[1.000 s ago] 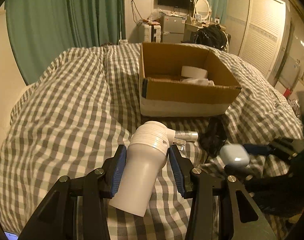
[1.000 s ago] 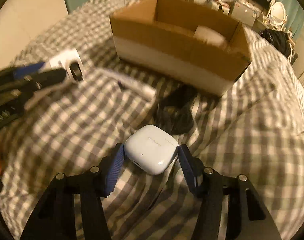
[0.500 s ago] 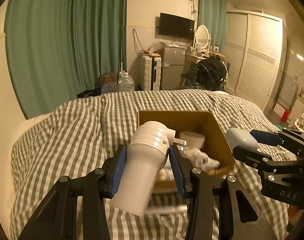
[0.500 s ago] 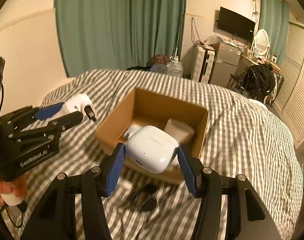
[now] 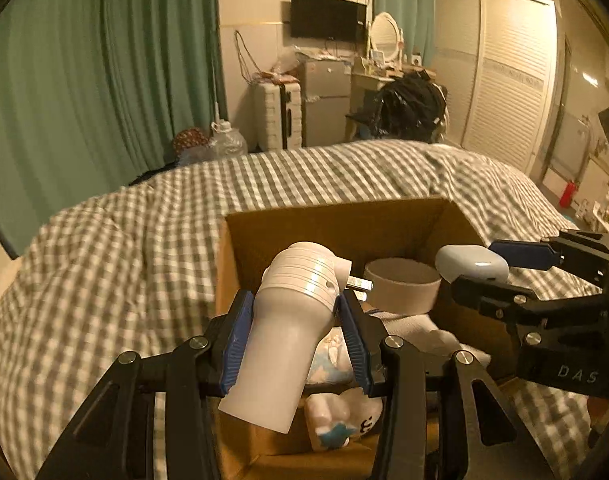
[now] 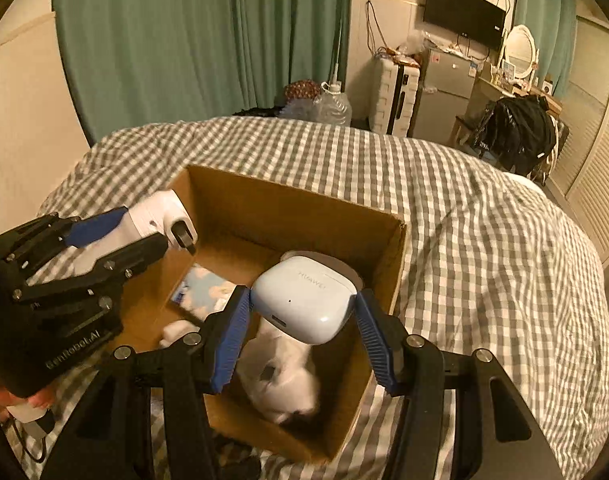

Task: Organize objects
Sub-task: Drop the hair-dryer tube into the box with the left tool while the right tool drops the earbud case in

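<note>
My left gripper (image 5: 294,332) is shut on a white charger plug (image 5: 288,332) and holds it over the open cardboard box (image 5: 344,216). The plug also shows in the right wrist view (image 6: 156,220), above the box's left wall. My right gripper (image 6: 300,316) is shut on a white earbuds case (image 6: 304,300) and holds it over the box (image 6: 296,204). The case shows in the left wrist view (image 5: 470,264) at the box's right side. Inside the box lie a roll of white tape (image 5: 402,286), a blue-and-white packet (image 6: 202,290) and white plush items (image 6: 280,376).
The box stands on a bed with a grey-and-white checked cover (image 6: 484,240). Green curtains (image 5: 104,80) hang behind. A suitcase (image 5: 276,120), a small fridge (image 5: 324,100) and a wardrobe (image 5: 504,72) stand beyond the bed.
Both grippers rose from the bed with their objects and moved forward over the box. The view now looks down into the box.
</note>
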`<action>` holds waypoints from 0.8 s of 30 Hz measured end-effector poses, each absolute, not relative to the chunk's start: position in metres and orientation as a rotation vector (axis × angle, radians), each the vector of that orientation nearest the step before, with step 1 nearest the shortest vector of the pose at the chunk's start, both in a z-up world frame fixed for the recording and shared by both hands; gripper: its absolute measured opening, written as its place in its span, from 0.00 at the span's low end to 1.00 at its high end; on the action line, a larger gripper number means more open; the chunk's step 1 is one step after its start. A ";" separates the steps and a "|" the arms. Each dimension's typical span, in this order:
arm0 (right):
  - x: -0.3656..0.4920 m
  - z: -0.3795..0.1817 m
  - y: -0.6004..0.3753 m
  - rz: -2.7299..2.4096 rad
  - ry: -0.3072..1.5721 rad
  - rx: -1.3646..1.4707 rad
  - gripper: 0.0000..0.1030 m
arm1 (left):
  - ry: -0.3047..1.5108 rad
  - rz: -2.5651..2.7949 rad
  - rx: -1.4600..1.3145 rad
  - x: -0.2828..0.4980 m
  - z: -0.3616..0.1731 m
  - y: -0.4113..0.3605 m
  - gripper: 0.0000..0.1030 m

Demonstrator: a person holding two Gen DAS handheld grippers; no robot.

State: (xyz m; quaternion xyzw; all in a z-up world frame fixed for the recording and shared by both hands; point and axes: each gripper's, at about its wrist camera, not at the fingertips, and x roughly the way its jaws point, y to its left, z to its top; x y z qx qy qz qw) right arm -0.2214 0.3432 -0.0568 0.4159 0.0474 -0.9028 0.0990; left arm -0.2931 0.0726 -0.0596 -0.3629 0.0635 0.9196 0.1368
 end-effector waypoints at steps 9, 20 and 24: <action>-0.228 -0.067 0.355 -2.652 0.036 1.209 0.52 | 0.167 2.636 -1.080 -0.300 -0.071 0.074 0.45; -0.183 -0.002 0.362 -2.781 -0.016 1.008 0.79 | 0.130 2.714 -0.976 -0.252 -0.016 0.057 0.69; -0.151 0.034 0.364 -2.870 0.006 0.852 0.89 | 0.057 2.774 -0.928 -0.232 0.010 0.039 0.81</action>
